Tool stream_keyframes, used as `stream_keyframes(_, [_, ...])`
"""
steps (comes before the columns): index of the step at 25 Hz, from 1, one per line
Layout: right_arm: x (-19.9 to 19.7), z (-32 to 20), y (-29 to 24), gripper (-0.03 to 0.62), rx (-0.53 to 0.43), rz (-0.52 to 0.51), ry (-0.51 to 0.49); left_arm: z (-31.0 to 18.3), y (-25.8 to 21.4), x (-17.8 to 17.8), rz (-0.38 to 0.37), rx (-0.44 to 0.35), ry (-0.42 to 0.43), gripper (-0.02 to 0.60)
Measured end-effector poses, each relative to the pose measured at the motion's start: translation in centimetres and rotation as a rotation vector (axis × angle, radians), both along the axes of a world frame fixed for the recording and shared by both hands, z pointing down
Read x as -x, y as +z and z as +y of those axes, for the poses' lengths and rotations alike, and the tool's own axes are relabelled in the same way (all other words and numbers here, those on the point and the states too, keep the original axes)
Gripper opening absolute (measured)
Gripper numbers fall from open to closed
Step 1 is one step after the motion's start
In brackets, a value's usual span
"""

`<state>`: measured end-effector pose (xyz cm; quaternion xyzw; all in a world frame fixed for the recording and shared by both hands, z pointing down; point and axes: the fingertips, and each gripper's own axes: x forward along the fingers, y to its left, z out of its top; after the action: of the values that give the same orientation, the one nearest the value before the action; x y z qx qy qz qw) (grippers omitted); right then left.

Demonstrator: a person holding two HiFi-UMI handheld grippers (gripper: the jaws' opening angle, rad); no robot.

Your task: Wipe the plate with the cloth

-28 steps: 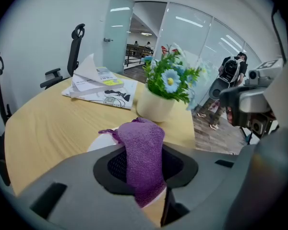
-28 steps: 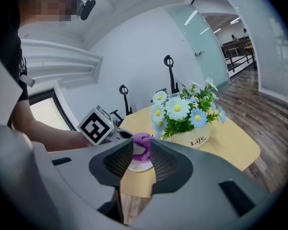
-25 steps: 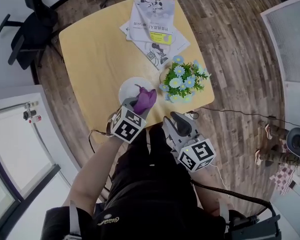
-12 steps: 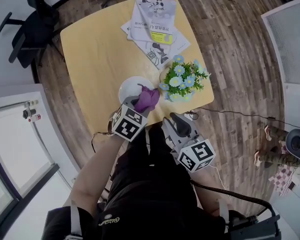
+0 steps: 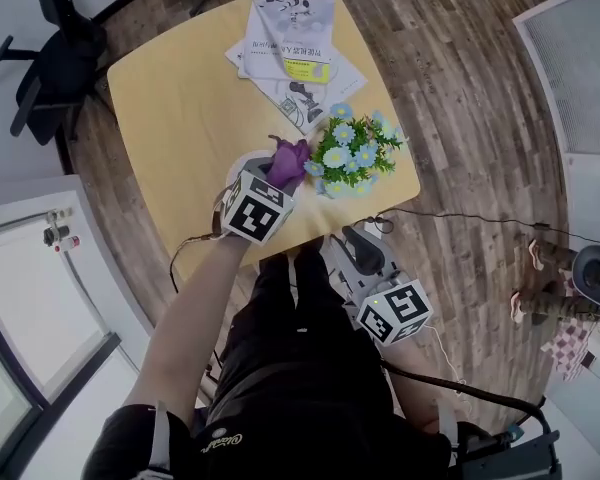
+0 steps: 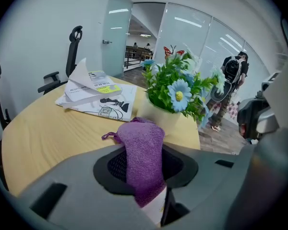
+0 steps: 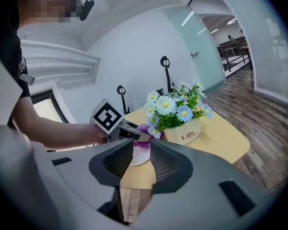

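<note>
Wiping seems barely started: left hand-held gripper (image 5: 270,180) clamps purple knitted cloth (image 6: 140,159) above round white plate (image 7: 140,156); right hand-held gripper (image 5: 352,240) hangs open, empty.

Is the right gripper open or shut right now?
Open. The right gripper has its jaws apart, gripping nothing; the table shows through the gap.

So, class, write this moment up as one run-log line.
left claw: shut on cloth | cloth: above plate, contact unclear, beside flower pot | right claw: open, empty, short of table
</note>
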<state>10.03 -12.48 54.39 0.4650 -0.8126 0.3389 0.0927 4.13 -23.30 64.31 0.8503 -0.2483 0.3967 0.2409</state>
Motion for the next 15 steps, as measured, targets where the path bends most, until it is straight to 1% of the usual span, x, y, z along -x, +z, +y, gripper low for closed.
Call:
stream_keyframes(3, [-0.1,0.0,-0.1,0.110,-0.004,-0.003,0.002,2.1,0.3,-0.3,-0.005,0.010,0.025,0.126])
stream_keyframes(6, [0.1,-0.1,-0.2,0.110,-0.005,-0.005,-0.002,4.4,0.4,-0.6,-0.013,0.020,0.066,0.126])
stream_keyframes(12, [0.2,-0.3,-0.4,0.110,-0.007,-0.001,-0.015,9.4,0.8,-1.3,-0.022,0.046,0.187,0.126])
stream_keyframes(15, [0.4,-0.4,-0.4,0.110,-0.008,0.001,-0.022,10.6,1.2,-1.4,-0.003,0.072,0.185,0.126])
